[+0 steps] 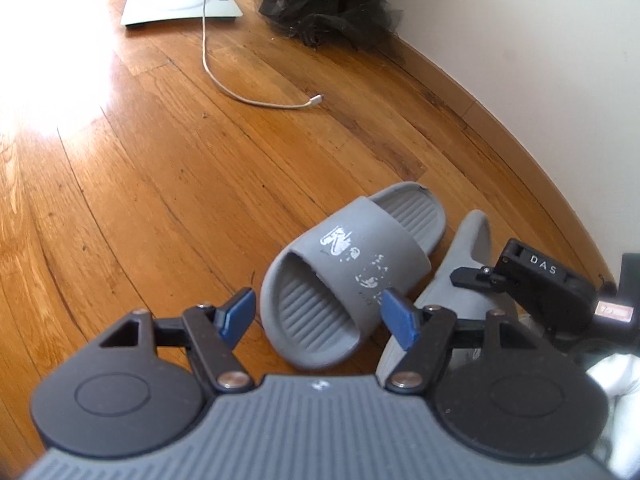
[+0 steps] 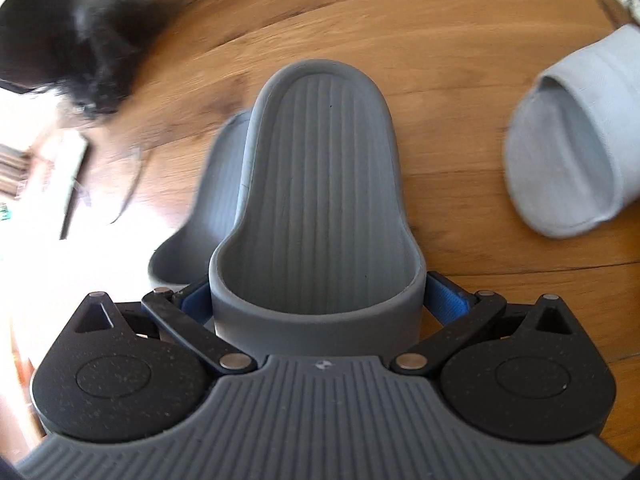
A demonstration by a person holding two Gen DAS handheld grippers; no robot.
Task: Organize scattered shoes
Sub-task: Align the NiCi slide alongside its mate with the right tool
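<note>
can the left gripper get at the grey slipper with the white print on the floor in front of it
Probably yes: the left gripper is open and empty, the printed slipper lies just ahead on bare floor, and only the right gripper crowds its far side.

White capital letters "DAS" stand on the black body of the right gripper (image 1: 468, 278), seen at the right edge of the left wrist view. The strap of the grey slide sandal (image 1: 352, 276) bears a worn white print, too flaked to read. The right wrist view shows no legible text.
</note>
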